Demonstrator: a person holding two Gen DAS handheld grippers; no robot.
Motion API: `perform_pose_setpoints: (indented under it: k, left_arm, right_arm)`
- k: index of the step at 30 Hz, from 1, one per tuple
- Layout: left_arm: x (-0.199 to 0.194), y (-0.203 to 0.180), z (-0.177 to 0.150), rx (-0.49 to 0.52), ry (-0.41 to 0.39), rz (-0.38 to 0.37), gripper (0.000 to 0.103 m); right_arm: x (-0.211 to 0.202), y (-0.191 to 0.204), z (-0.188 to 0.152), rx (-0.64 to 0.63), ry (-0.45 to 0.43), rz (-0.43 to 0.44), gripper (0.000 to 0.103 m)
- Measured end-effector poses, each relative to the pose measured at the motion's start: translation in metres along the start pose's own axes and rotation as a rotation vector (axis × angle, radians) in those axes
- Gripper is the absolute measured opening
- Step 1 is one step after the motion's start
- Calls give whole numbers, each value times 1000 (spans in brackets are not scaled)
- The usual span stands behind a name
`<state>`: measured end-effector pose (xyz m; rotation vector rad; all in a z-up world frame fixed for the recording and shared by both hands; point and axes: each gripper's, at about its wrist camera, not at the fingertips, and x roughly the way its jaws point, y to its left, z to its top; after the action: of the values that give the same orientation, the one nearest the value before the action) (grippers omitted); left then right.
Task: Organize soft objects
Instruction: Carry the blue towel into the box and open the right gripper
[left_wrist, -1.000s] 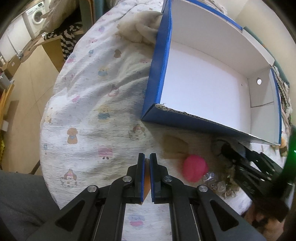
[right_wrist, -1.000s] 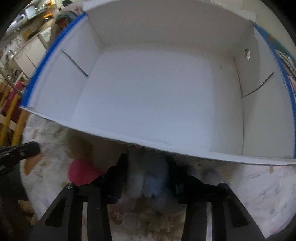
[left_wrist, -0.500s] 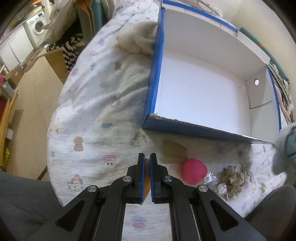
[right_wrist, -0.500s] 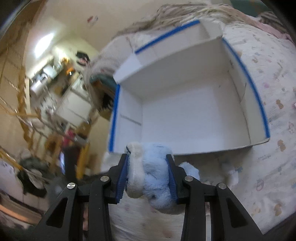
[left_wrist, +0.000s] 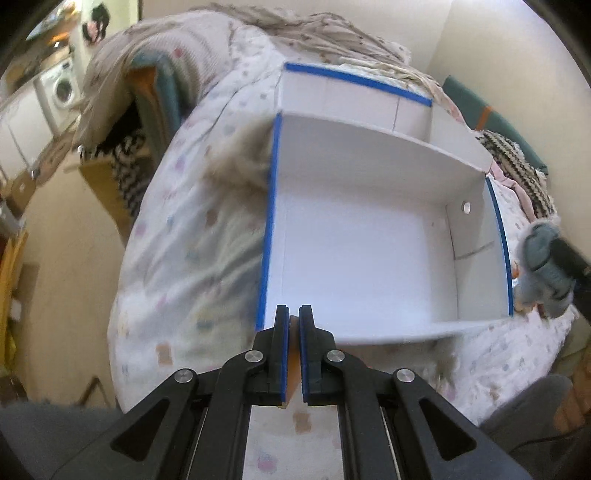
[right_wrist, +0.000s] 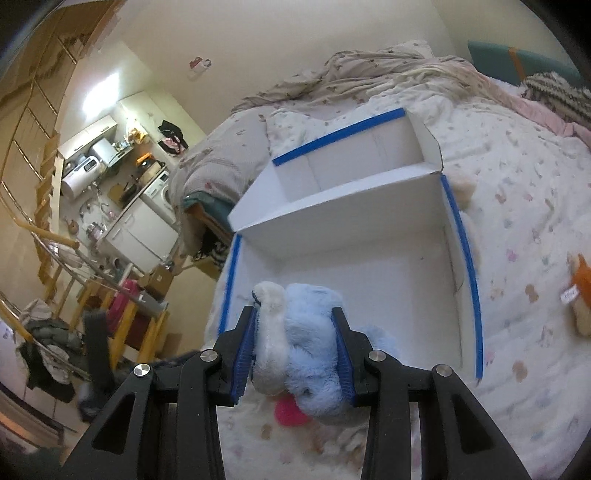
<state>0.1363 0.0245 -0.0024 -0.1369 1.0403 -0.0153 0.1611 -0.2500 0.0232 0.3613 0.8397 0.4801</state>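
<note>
At the far left of the right wrist view lies a cluttered kitchen corner: a white washing machine (right_wrist: 158, 188), cabinets and a wooden railing, too small and soft to read any label. Nearer, the left gripper (left_wrist: 290, 325) has its black jaws with blue pads closed narrow, a thin sliver of something orange-brown showing in the slit; what it is cannot be told. It hangs above the near left corner of the cardboard box (left_wrist: 369, 334).

The box is rigid, white inside, its rims edged in blue tape, with a smaller compartment behind a divider at the far end and a round hole in the right wall. It rests on the bed (left_wrist: 192, 236), whose quilted white cover is printed with small pastel cartoon figures, blurred here. A fuzzy beige plush (left_wrist: 240, 158) presses against the box's left wall.

The right gripper (right_wrist: 294, 350) has its jaws clamped partway on a blue-and-white plush toy (right_wrist: 310, 332), shaggy and rounded, held in the air above the box's near edge. Below it on the cover lies a pink soft thing (right_wrist: 288, 410). At the far right an orange-and-cream plush (right_wrist: 581, 295) lies on the bed with a small white tag, its print unreadable.
</note>
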Motion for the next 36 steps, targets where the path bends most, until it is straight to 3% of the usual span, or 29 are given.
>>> perform_pose_setpoints:
  k: [4,12,18,30,36]
  left_arm:
    - [9,-21,28,51,-26,4,5]
    - [61,-57,52,109,48,39,5]
    - [98,-76,56,147,93,58,5]
    - [144,-80,60,140,128,188,6]
    - [153,-80,58,136,137,201,6]
  right_arm:
    - [24,-19,3,-14,26,-39,41]
    - [66,-51,12,13,76,-90,41]
    - [100,-60,13,10,138,-143,42]
    - [143,-79,2,11,244,-248,45]
    - [139,-80,0,13,226,-262,50]
